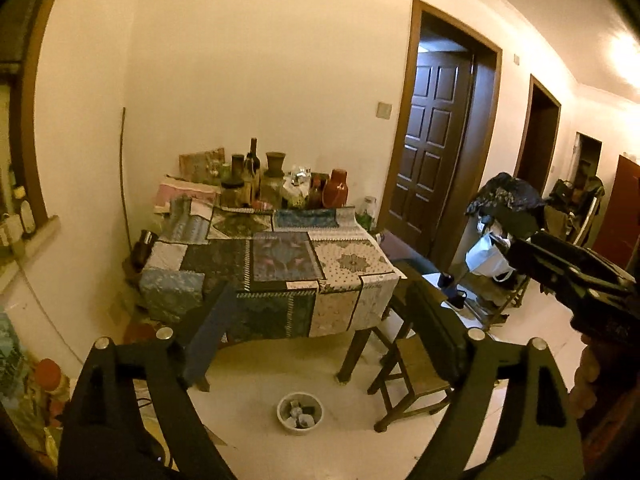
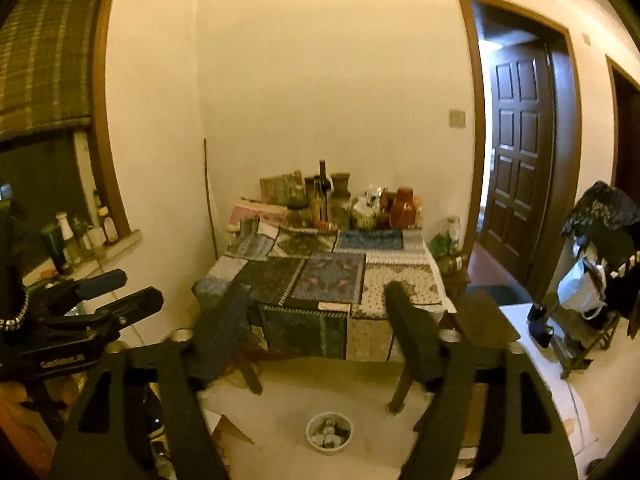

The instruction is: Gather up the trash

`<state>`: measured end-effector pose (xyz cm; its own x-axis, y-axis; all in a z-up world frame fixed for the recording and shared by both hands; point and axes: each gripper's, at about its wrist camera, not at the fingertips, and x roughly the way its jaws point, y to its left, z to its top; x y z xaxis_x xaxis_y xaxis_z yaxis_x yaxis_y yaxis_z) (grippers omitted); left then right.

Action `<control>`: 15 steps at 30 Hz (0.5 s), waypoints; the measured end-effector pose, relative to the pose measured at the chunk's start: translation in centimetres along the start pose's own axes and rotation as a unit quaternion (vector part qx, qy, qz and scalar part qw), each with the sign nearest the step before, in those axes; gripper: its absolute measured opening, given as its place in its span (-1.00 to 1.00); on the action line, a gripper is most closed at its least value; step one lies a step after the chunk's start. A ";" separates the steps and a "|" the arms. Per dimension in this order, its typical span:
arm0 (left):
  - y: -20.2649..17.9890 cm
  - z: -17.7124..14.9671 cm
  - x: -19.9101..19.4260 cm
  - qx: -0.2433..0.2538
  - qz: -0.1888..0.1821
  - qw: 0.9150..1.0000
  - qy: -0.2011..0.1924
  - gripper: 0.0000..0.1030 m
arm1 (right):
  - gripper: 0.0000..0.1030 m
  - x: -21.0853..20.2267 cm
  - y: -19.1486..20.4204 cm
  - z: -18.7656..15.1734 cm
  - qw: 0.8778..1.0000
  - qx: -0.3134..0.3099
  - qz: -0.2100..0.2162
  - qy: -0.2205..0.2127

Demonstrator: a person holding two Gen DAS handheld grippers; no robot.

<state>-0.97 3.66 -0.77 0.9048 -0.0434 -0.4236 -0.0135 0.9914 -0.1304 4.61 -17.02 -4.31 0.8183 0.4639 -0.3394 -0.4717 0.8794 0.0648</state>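
Left claw (image 1: 324, 332): matte black frame, two curved arms at the lower frame corners, silver round screw heads on the joints, one blue finger (image 1: 210, 332), one black. Right claw (image 2: 316, 340): same black build. Bare hand (image 1: 590, 384) at right edge, reddish skin.

The small white bin (image 1: 300, 413) on the floor holds crumpled bits too small to identify. The jars and bottles (image 2: 344, 200) crowded at the table's far end blur together (labels unreadable). The right gripper (image 1: 516, 232) is cut off by the left wrist view's edge, its fingertips lost against dark clutter
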 end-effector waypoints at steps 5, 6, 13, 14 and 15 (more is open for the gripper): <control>0.0 -0.4 -2.5 0.001 0.000 1.000 -0.010 0.75 | 0.84 -1.3 1.0 -0.3 1.000 -0.009 -0.015 -0.015; 0.0 -0.5 -2.9 0.001 0.000 1.000 -0.012 0.75 | 0.84 -1.2 1.1 -0.3 1.000 -0.010 -0.018 -0.013; 0.0 -1.0 -3.9 0.004 0.003 1.000 -0.018 0.75 | 0.84 -2.2 1.6 -1.0 1.000 -0.006 -0.018 -0.001; 0.0 -1.0 -3.9 0.003 0.002 1.000 -0.019 0.75 | 0.84 -2.3 1.7 -1.1 1.000 -0.006 -0.017 0.001; 0.0 -1.0 -3.9 0.003 0.002 1.000 -0.019 0.75 | 0.84 -2.2 1.7 -1.1 1.000 -0.005 -0.016 0.002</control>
<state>-4.96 3.71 -0.01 0.9201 -0.0357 -0.3901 -0.0143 0.9921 -0.1244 1.65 -16.66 -4.47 0.8317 0.4347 -0.3454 -0.4484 0.8927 0.0438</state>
